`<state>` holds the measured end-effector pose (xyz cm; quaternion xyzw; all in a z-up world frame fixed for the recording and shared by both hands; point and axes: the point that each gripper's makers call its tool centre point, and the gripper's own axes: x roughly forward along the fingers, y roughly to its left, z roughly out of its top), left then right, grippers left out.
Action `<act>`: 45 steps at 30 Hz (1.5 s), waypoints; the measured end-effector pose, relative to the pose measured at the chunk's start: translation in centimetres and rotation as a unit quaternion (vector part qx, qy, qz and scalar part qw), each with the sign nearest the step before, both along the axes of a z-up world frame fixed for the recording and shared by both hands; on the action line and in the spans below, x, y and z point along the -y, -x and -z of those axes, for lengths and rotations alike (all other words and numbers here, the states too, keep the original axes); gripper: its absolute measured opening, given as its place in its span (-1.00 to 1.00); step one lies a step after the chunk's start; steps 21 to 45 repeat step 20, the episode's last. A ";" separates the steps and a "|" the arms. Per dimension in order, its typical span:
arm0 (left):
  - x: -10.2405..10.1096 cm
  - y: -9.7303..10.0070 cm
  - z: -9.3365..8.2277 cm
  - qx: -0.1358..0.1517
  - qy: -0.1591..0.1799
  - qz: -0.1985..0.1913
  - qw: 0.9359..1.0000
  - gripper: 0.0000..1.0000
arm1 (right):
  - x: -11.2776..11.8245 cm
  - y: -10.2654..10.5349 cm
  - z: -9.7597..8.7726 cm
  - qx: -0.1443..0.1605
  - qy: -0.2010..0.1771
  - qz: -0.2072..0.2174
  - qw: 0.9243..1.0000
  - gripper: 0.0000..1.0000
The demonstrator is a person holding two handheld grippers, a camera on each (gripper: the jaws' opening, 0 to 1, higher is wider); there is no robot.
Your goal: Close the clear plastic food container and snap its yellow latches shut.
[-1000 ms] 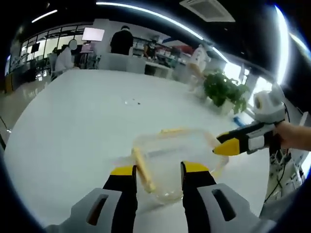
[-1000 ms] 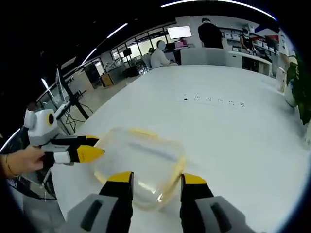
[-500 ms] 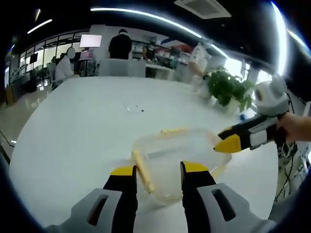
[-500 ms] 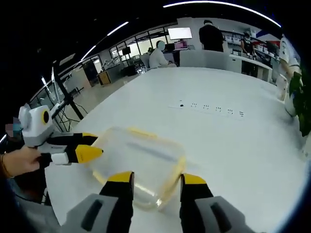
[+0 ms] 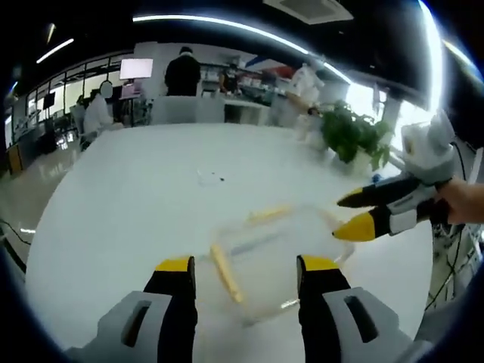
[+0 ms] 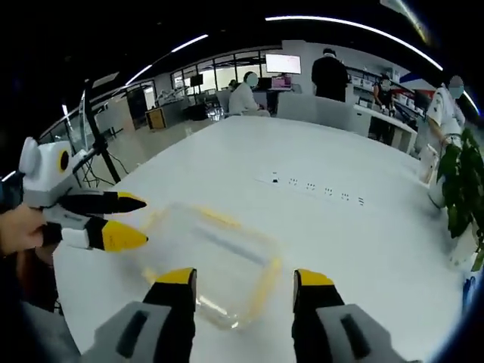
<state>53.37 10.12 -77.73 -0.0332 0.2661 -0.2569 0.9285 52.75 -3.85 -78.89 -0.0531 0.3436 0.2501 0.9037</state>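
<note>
The clear plastic food container (image 5: 276,249) lies flat on the white table (image 5: 121,197), just ahead of my left gripper (image 5: 246,265), whose jaws stand open and hold nothing. A yellow latch (image 5: 225,272) runs along its near left side and another (image 5: 268,214) along its far side. My right gripper (image 5: 340,219) comes in from the right with its jaws apart, near the container's right end. In the right gripper view the container (image 6: 219,253) sits before my open right gripper (image 6: 243,277), and the left gripper (image 6: 144,221) is open at its left end.
A row of small sockets (image 6: 314,187) is set into the table beyond the container. A potted plant (image 5: 352,136) stands at the table's far right edge. People sit and stand at desks far behind. A person's hand (image 5: 461,200) holds the right gripper.
Both grippers' jaws have spread wider apart. Each has drawn slightly back from the container, which stays in place on the table.
</note>
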 end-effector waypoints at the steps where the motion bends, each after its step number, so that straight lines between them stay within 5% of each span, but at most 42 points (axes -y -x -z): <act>1: -0.2 0.1 -0.6 0.013 -0.009 0.003 1.000 -0.04 | 0.0 0.4 -0.4 0.000 -0.003 0.000 1.000 -0.01; 20: -3.3 10.1 -2.5 0.027 -0.012 0.011 0.999 0.03 | 0.3 11.4 -2.7 0.002 -0.068 0.003 0.998 0.05; 45: -3.3 10.1 -2.5 0.027 -0.012 0.011 0.999 0.03 | 0.3 11.4 -2.7 0.002 -0.068 0.003 0.998 0.05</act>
